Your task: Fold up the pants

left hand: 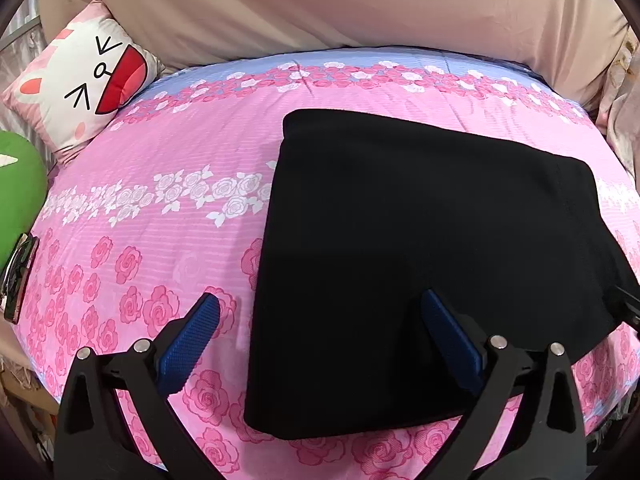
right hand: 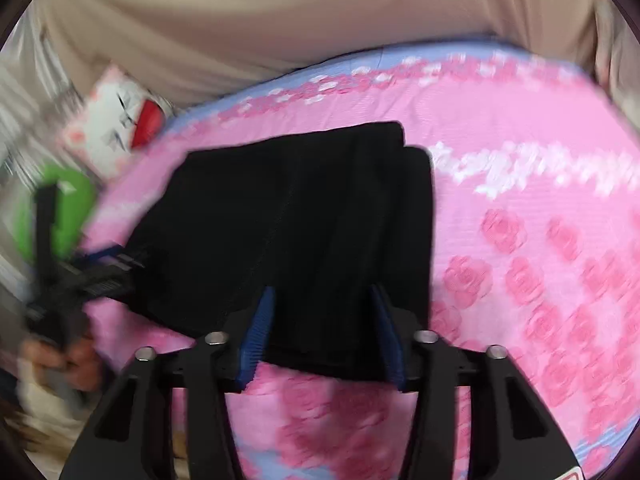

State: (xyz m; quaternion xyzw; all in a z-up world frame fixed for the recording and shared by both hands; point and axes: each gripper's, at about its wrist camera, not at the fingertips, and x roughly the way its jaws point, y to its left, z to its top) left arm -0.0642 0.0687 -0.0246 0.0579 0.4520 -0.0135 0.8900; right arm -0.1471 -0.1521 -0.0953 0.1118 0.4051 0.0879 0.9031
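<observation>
Left gripper (left hand: 320,312): jaws wide apart, empty, straddling the left edge of the folded black pants (left hand: 420,260). Right gripper (right hand: 322,304): jaws part-open, near hem between them, grip unclear. Pants lie mid pink floral bedsheet (left hand: 160,152); bare sheet all around.
</observation>
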